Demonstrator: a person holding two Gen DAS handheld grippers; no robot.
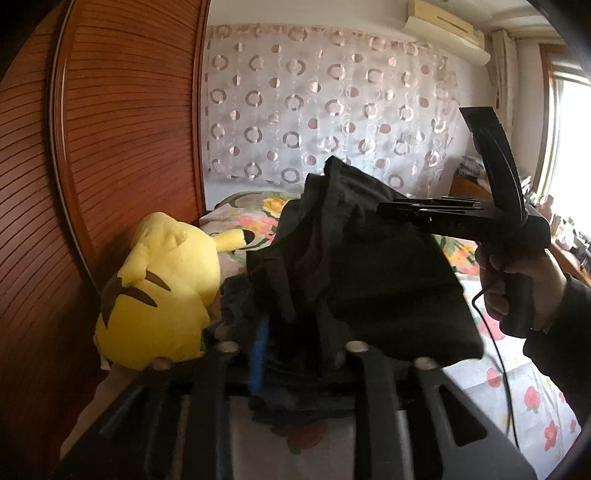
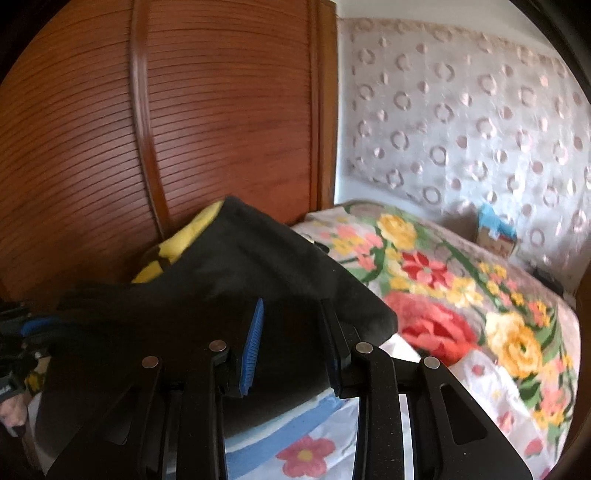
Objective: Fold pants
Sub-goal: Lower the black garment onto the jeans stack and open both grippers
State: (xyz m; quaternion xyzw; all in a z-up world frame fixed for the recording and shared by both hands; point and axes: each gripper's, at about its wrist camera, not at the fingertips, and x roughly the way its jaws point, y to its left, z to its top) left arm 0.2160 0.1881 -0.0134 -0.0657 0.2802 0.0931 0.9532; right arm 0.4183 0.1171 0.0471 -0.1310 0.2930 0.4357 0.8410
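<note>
Two handheld grippers over a bed, both at one bunch of black pants (image 1: 369,277). The pants are heaped up in a crumpled mound at the near edge of the bed, just beside a yellow Pikachu plush (image 1: 162,291) and partly covering it on the right wrist view.

The left gripper (image 1: 295,350) has its jaws partly apart and black cloth is bunched in the gap. One blue pad (image 1: 258,350) shows, the other finger is buried in fabric, so I cannot tell if it is pinching the cloth or loose.

The right gripper (image 2: 291,332) has its jaws apart. Pants fabric lies across the gap, and the blue pad face (image 2: 253,347) is bare with nothing pressed on it, so no clamp. From the left wrist view its tips reach the upper right side of the mound. The person's right hand (image 1: 517,288) is wrapped round the handle, in a dark sleeve, with a black cable (image 1: 498,350) hanging below.

The plush sits against a brown louvred wardrobe door (image 1: 122,129). A floral bedspread (image 2: 443,288) covers the bed. A sheer curtain with a ring pattern (image 1: 332,110) hangs on the far wall, with an air conditioner (image 1: 443,26) above it. A small box (image 2: 495,232) stands at the far side of the bed. The right wrist view is slightly blurred.
</note>
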